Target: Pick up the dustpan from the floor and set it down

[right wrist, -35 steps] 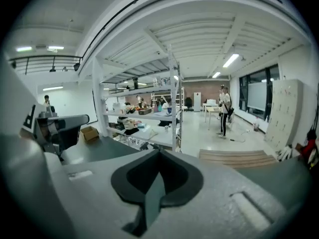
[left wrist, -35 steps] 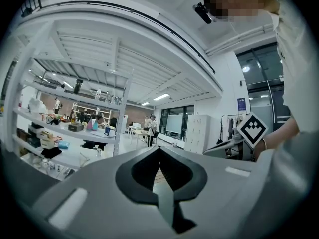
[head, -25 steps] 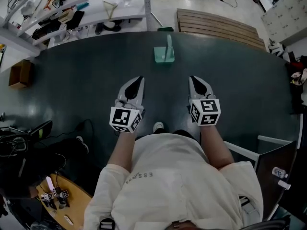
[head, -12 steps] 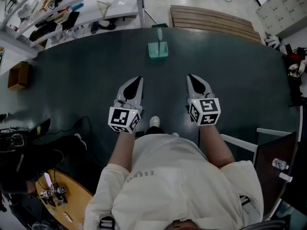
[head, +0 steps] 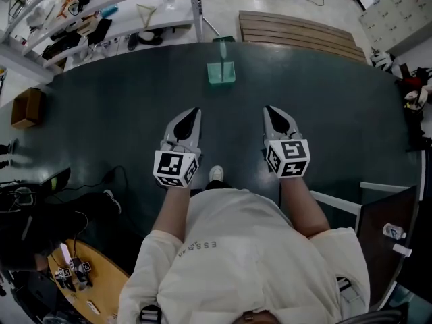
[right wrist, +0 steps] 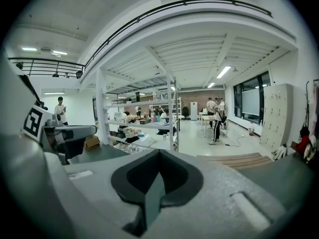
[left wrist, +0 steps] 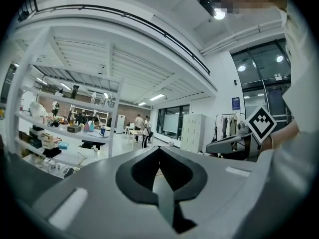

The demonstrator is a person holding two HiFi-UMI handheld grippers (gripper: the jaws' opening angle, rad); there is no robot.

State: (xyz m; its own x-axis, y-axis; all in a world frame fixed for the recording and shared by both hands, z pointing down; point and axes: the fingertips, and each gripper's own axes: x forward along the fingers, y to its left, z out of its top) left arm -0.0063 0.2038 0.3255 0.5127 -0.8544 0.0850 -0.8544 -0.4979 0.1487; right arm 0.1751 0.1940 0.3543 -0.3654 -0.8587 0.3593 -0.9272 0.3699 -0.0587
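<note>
Dustpan work stands at a point I could read two ways. The dark green mat [head: 101, 113] spreads wide across the floor, and the pale green dustpan [head: 221, 73] lies on it near the far edge, its handle toward the far side, well apart from both tools. That fits a pan waiting to be fetched, or equally one already put back down. The person stands at the near side with one shoe [head: 216, 174] showing between the arms. The left gripper [head: 195, 111] and right gripper [head: 268, 109] are held out side by side and aimed toward the pan. Each has its jaws pressed fully together with nothing between them. Any grab, I reckon, would mean closing that distance, stooping and parting the jaws. The mat looks flat, dull and bare around the pan. Beyond it lie pale floor, white shelving [head: 135, 5] crowded with odds and ends at far left, and a slatted wooden platform [head: 297, 32] at far right. A brown box [head: 27, 106] sits at the left edge.
</note>
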